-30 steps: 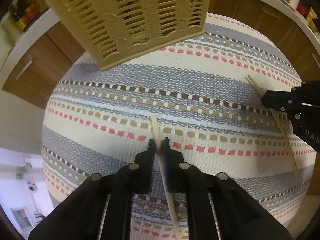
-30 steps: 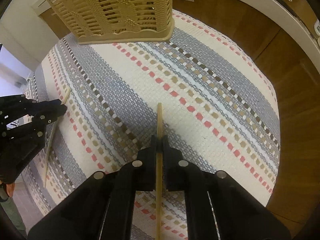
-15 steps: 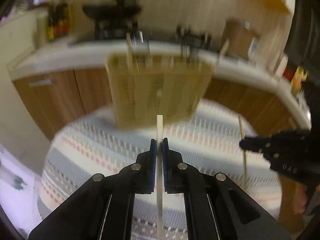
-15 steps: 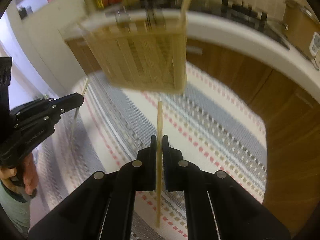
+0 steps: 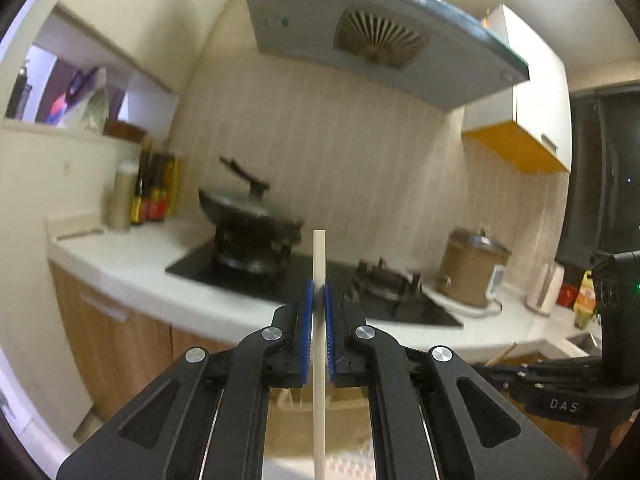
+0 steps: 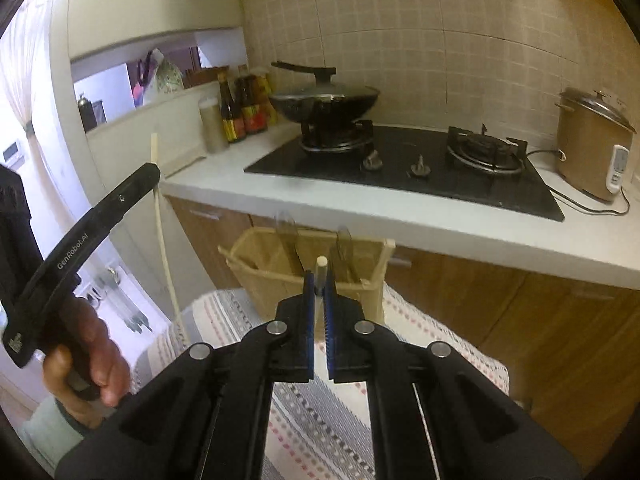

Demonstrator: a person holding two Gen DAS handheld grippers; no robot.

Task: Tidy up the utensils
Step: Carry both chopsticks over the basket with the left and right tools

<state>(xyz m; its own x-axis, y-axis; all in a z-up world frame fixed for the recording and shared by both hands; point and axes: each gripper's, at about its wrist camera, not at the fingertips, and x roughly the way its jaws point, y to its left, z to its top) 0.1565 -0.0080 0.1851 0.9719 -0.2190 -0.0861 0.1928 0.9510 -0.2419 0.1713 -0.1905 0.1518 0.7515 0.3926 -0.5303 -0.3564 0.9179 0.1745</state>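
Observation:
My left gripper (image 5: 319, 292) is shut on a pale chopstick (image 5: 319, 256) that stands upright through its blue pads. It is held level, facing the stove wall. My right gripper (image 6: 319, 284) is shut on a second pale chopstick (image 6: 321, 264), whose tip points at the tan slatted basket (image 6: 276, 276). The basket stands on the striped cloth (image 6: 420, 332) in front of the counter and holds a few utensils. In the right wrist view the left gripper (image 6: 154, 172) is at the left, held by a hand (image 6: 84, 364), its chopstick (image 6: 162, 216) hanging down. The right gripper (image 5: 500, 372) shows at the lower right of the left wrist view.
Behind the basket runs a white counter (image 6: 440, 224) with a black gas hob (image 6: 400, 172). On it are a lidded wok (image 6: 324, 100), sauce bottles (image 6: 240, 112) and a brown rice cooker (image 6: 592, 144). A range hood (image 5: 376, 36) hangs above, wooden cabinets (image 6: 540, 320) below.
Both grippers have risen off the striped cloth, each with its chopstick. The left one has tilted up from the cloth to face the wall, and its chopstick now stands straight.

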